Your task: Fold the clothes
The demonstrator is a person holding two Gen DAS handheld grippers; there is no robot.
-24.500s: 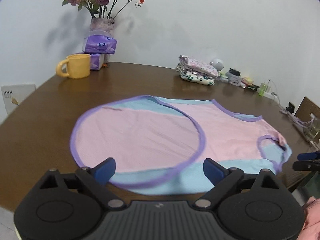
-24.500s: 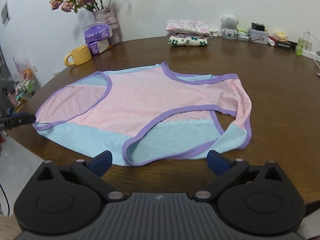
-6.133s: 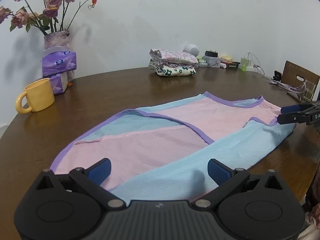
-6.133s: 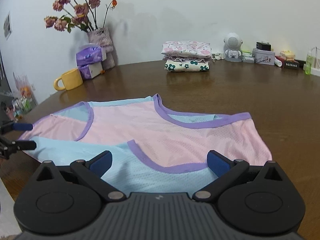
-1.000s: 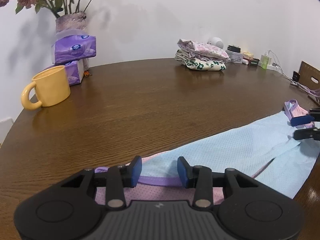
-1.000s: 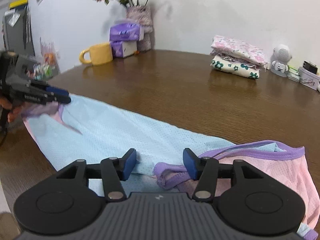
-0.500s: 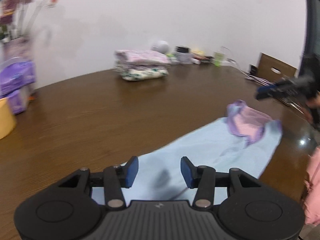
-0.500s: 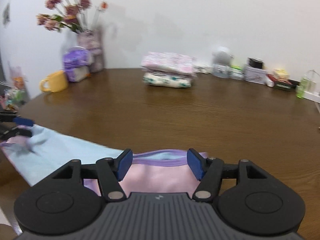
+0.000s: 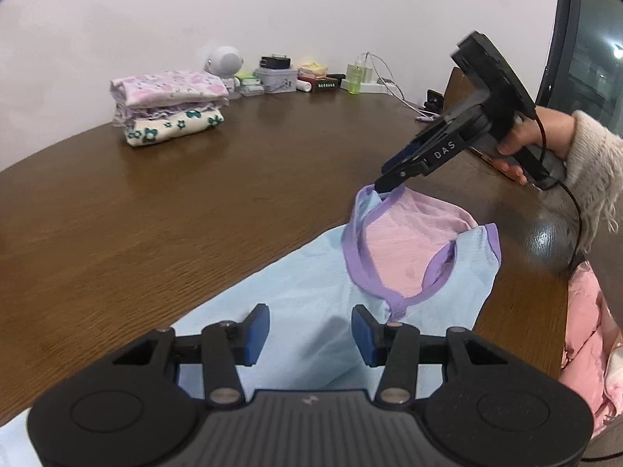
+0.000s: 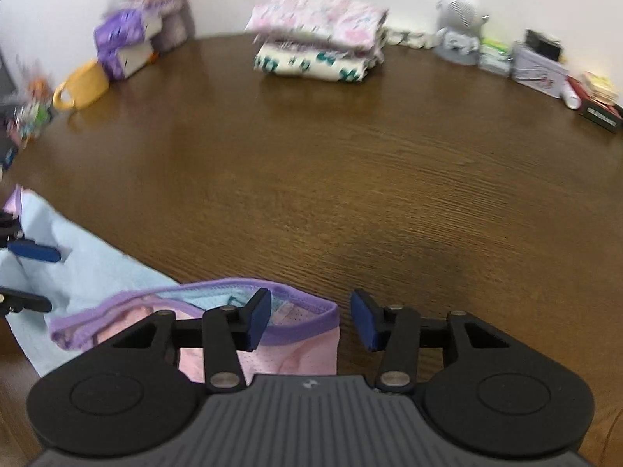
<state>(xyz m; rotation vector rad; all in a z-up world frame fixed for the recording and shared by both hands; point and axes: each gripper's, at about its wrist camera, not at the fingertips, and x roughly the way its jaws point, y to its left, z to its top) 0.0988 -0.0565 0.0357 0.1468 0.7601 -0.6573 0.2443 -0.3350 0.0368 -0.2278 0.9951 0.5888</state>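
**Mara:** How did the two claws stand?

**Ivo:** The left gripper [image 9: 309, 329] hung with its jaws parted a moderate way and held nothing; the blue panel of the garment [image 9: 311, 284] lay under and between its pads. The right gripper [image 10: 309, 321] was parted about as much. From the left wrist view its tips [image 9: 393, 177] sat at the purple trim where a corner of the cloth peaked, but whether they gripped that trim could not be told.

**Mara:** Where was the garment?

**Ivo:** Along the near edge of the table [image 9: 194, 194], folded into a long band, its pink end with the purple binding rucked up toward the near right corner.

**Mara:** So which step?

**Ivo:** Probably between folds: the lengthwise fold looked done, the crosswise one not begun. Next each claw would likely need an end of the band, the rucked pink end flattened first, lest the mesh bunch.

**Mara:** Anything nearby?

**Ivo:** A stack of folded clothes [image 10: 317, 48] by the far edge, well apart.
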